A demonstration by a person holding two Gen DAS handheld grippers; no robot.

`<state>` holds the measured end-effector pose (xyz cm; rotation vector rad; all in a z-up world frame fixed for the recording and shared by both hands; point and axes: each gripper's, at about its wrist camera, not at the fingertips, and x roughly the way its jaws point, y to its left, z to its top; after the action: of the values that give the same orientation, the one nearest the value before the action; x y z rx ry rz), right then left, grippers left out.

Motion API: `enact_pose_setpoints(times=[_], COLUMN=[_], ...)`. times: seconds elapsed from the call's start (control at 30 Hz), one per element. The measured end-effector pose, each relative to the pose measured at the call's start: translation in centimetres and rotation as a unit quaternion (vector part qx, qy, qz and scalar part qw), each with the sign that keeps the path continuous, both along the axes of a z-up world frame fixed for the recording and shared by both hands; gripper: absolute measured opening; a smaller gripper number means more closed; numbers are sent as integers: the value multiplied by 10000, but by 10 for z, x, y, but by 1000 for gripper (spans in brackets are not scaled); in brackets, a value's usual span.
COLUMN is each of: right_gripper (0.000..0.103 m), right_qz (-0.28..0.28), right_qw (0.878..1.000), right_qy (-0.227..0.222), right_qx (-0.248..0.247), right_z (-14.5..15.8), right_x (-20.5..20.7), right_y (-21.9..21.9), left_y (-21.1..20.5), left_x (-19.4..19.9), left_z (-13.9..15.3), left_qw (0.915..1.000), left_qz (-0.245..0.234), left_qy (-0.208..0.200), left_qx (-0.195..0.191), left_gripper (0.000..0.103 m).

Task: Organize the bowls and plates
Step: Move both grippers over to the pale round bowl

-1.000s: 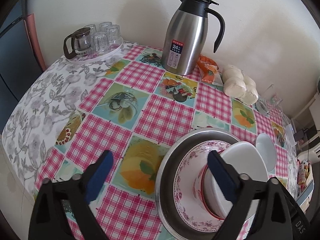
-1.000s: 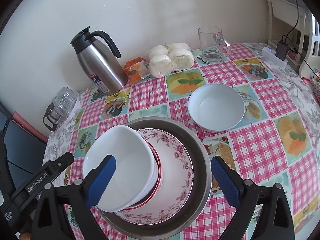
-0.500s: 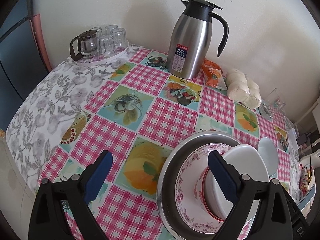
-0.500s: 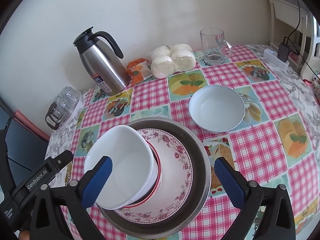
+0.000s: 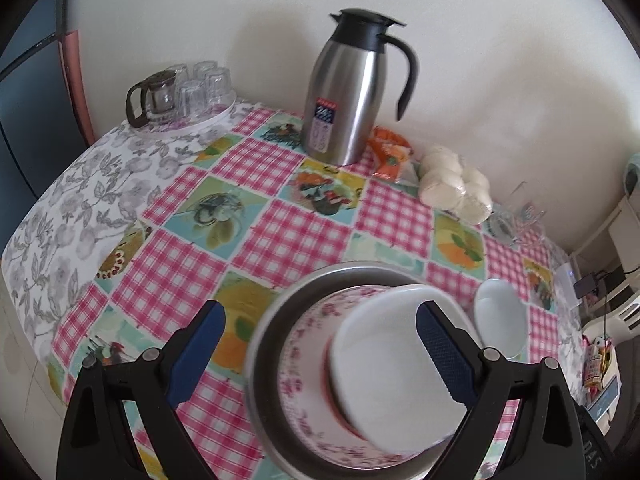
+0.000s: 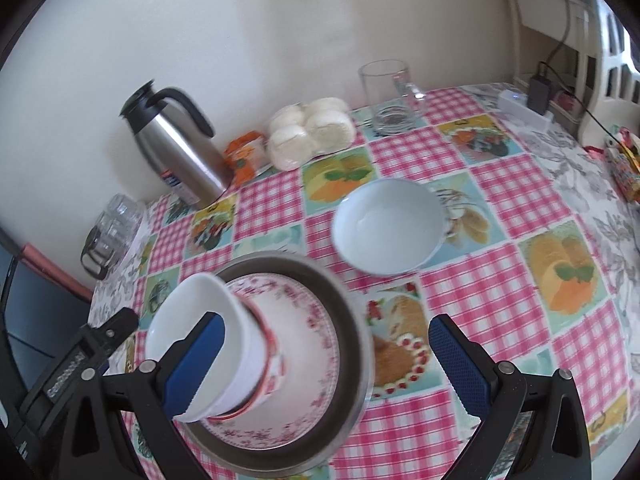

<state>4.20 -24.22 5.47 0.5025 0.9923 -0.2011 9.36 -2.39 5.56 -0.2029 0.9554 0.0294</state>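
A metal basin (image 5: 272, 320) (image 6: 352, 320) holds a pink floral plate (image 5: 308, 344) (image 6: 308, 344). On the plate stand a red-rimmed bowl (image 6: 272, 356) and, tilted inside it, a white bowl (image 5: 384, 360) (image 6: 188, 316). A second white bowl (image 5: 500, 328) (image 6: 388, 224) sits alone on the checked tablecloth, right of the basin. My left gripper (image 5: 320, 354) is open above the stack, its right finger in front of the tilted bowl. My right gripper (image 6: 328, 364) is open wide over the basin's right side, nothing between its fingers. The left gripper's body (image 6: 80, 360) shows at lower left.
A steel thermos jug (image 5: 348, 92) (image 6: 176, 148), an orange packet (image 5: 388, 152) and a bag of buns (image 5: 456, 188) (image 6: 312, 132) stand along the back wall. A tray of glasses (image 5: 180, 92) is far left, a glass mug (image 6: 388, 92) far right.
In the left view the stack has slid in between the fingers. In the right view the stack has shifted left and the lone bowl sits nearer the middle. The right jaws widened slightly.
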Motion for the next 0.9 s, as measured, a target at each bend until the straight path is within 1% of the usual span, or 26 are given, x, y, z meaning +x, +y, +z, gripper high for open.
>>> enact_pose_setpoints(times=[0.13,0.27,0.4,0.5,0.57,0.7,0.83,0.9], right_gripper=[103,103,103,103,103,103,103,103], right_qz=[-198,-489,-790,-1000,-1119,-1217,-1384,-1462], right_qw=[9998,9987,9967,9947,9934,9925,9904,9892], right_qy=[4,-21,-31,3,16,92,22,-43], right_qx=[-3,104,195,238,271,24,-48,-49], right_z=[0,-1,-3,-5,-7,-7,-5,-3], right_x=[-6,-15,-24,-28,-30,-28,-26,-26], right_y=[-22,-49,-73,-90,-100,-109,-123,-130], left_y=[-24,-51,-84,-104,-115,-136,-153,-159], left_x=[-4,-6,-10,-11,-10,-6,-2,3], left_z=[8,13,14,12,10,9,10,8], left_qw=[9992,9967,9912,9878,9861,9816,9757,9737], left_qz=[-308,-698,-1187,-1386,-1485,-1734,-1943,-2038], left_qy=[-237,-395,-516,-598,-642,-739,-951,-954], left_qx=[102,143,286,391,370,291,344,361], left_gripper=[97,97,97,97,97,97,98,99])
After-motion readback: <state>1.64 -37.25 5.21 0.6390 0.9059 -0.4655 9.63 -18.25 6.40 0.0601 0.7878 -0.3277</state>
